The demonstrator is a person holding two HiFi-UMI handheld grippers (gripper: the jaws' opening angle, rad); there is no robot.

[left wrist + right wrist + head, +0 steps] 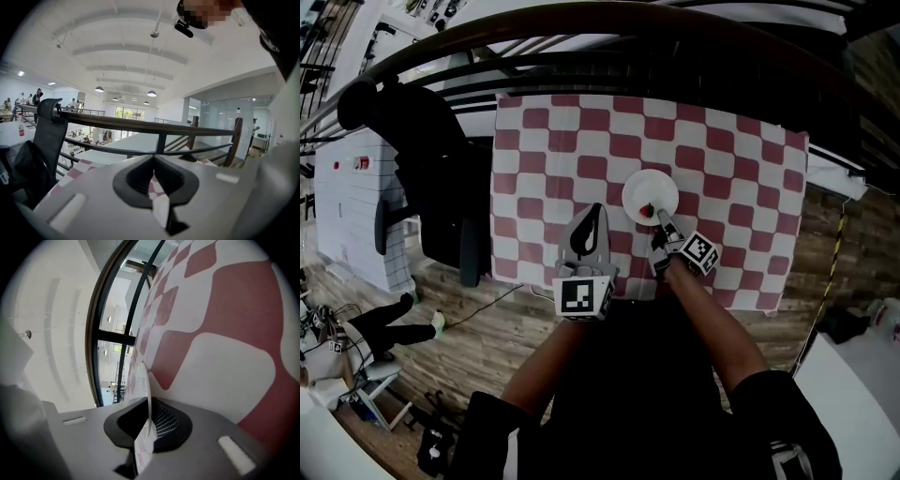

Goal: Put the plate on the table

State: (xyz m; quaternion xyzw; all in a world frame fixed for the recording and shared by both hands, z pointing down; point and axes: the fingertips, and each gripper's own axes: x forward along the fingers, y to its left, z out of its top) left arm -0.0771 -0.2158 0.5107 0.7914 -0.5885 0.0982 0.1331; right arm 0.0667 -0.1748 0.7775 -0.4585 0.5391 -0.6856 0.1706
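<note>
The left gripper [597, 208] is held forward, closed and empty. The right gripper [659, 215] is reached further out and clamped on the plate [649, 190].

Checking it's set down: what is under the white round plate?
The red-and-white checked tablecloth shows all around the white round plate; the part beneath is covered. The right gripper pinches its near rim.

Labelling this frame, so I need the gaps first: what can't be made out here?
Head view: the red spot at the near rim of the plate is too small to identify.
Head view: whether the plate touches the tablecloth cannot be told from above.
Right gripper view: the plate shows only edge-on between the jaws of the right gripper; its face is hidden.
Left gripper view: the body of the left gripper covers most of the tablecloth.
</note>
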